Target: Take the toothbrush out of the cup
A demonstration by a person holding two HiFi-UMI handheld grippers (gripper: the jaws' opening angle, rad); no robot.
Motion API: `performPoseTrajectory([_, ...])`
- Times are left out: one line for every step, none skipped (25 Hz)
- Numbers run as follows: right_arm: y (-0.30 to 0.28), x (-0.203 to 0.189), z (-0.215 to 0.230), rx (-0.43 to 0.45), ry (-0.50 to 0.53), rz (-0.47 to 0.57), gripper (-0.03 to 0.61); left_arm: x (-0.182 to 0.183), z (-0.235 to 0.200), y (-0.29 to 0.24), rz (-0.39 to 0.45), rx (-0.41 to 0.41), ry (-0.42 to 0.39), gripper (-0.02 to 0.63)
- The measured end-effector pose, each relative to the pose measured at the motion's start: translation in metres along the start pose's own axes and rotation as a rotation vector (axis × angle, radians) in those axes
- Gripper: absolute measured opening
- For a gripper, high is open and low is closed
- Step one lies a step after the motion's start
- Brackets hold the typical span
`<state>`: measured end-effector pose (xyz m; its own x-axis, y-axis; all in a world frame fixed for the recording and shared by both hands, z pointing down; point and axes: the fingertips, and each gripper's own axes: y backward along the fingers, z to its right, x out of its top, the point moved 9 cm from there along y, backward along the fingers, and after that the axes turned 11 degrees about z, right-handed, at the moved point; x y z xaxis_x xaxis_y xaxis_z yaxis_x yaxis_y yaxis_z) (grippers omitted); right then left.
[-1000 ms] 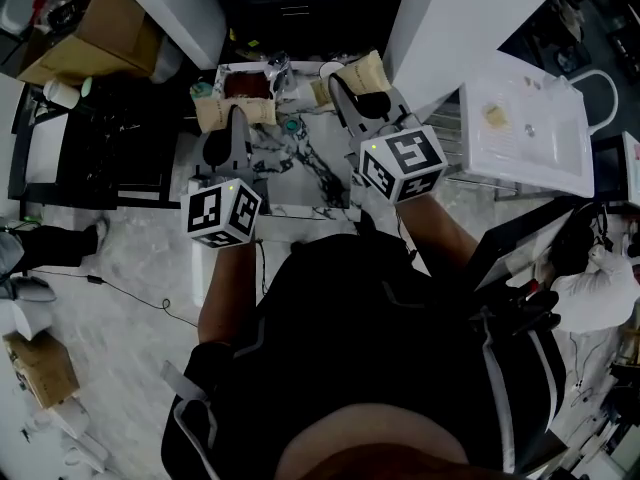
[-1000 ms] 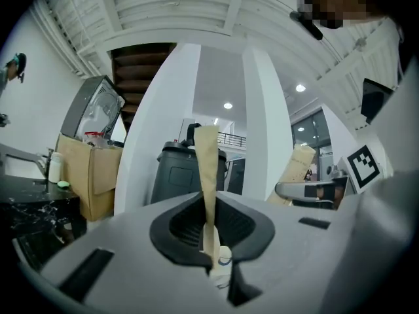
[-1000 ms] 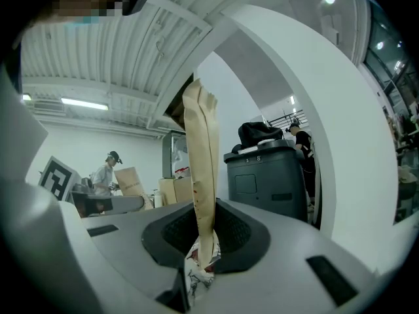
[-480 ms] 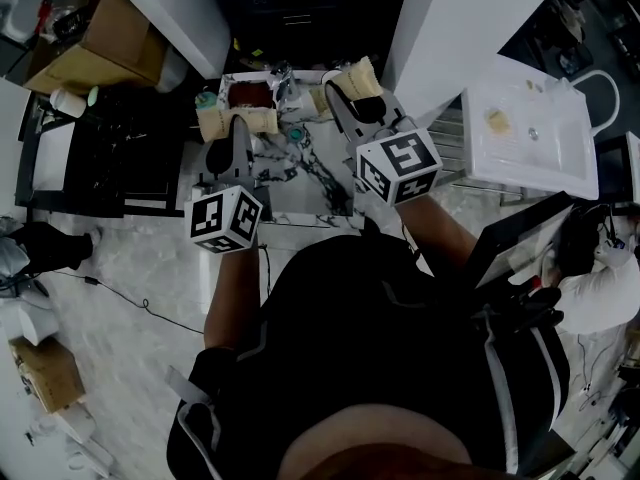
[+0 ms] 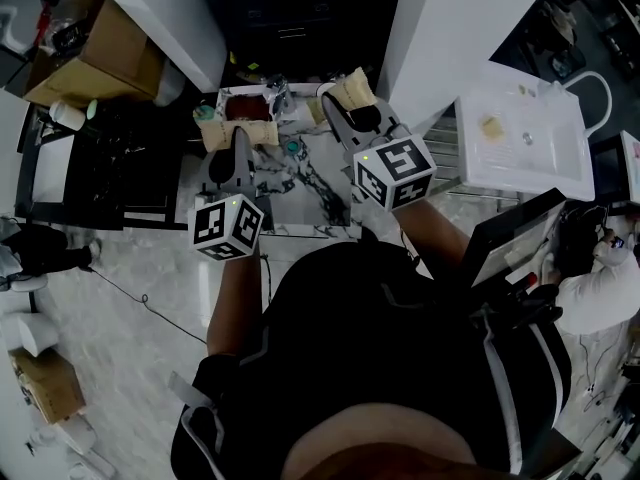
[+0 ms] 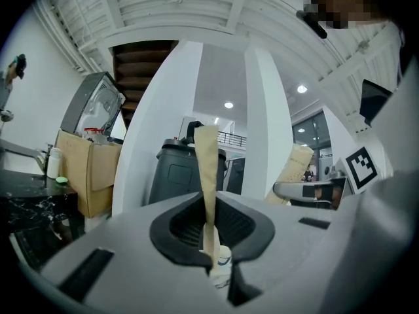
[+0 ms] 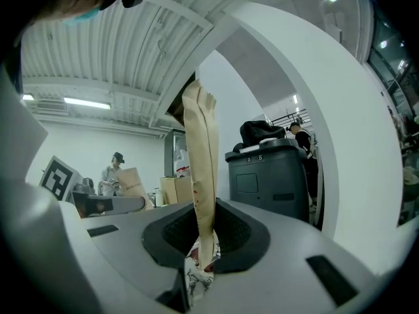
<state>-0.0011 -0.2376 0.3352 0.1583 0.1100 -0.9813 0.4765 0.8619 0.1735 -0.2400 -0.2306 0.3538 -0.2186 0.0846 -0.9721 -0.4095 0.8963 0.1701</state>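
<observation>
Jaws closed and empty, the left gripper [image 6: 207, 146] and right gripper [image 7: 199, 113] hang over a marble table [image 5: 300, 211], the toothbrush and cup indiscernible among clutter [image 5: 262, 110] at its far end; probably light, stiff and slick, the toothbrush is best pinched on its handle above the rim.

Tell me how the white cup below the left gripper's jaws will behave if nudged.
The white cup looks small beside the jaws, so probably light and easy to tip. Its smooth round side may slip in a grip.
</observation>
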Motion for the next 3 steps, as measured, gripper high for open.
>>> performPoseTrajectory([0.0004,0.0009,0.0008,-0.002,-0.001,-0.002,0.055,-0.0001,0.0003,-0.0006,0.001,0.001,0.003,0.031])
performPoseTrajectory([0.0008,0.0018,0.0016,-0.004,-0.002,-0.003,0.055,-0.0002,0.0006,-0.0013,0.003,0.002,0.007,0.031])
performPoseTrajectory([0.0011,0.0028,0.0025,-0.006,-0.002,-0.005,0.055,-0.0003,0.0009,-0.002,0.005,0.002,0.01,0.031])
